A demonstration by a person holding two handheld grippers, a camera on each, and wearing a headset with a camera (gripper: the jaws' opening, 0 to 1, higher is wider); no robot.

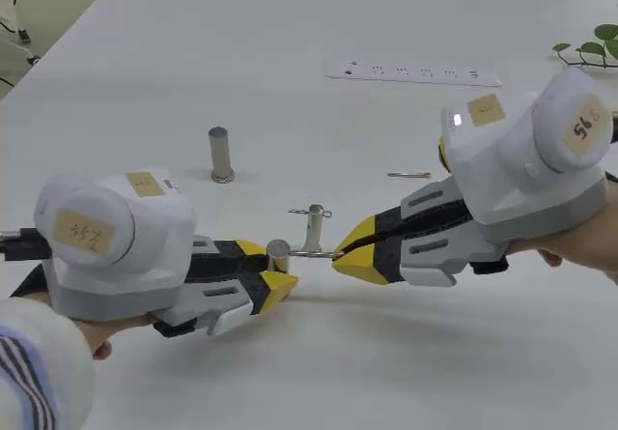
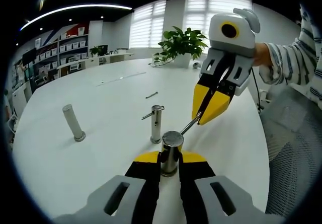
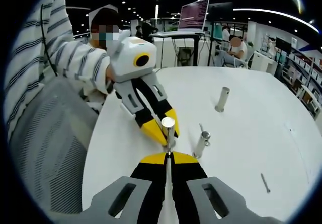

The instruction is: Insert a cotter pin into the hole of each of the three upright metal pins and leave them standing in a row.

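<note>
My left gripper (image 1: 273, 266) is shut on an upright metal pin (image 1: 278, 249), held low on its shaft between the yellow jaw tips (image 2: 171, 158). My right gripper (image 1: 350, 251) is shut on a thin cotter pin (image 1: 314, 253). The cotter pin's free end reaches the top of that held metal pin (image 3: 168, 131). Just behind stands a second metal pin (image 1: 315, 219) with a cotter pin through its head. A third, bare metal pin (image 1: 221, 155) stands alone further back and to the left.
A loose cotter pin (image 1: 408, 174) lies on the white table behind my right gripper. A white power strip (image 1: 415, 71) lies at the back, and plant leaves (image 1: 589, 48) reach in at the far right. A mesh chair (image 3: 50, 148) stands beside the table.
</note>
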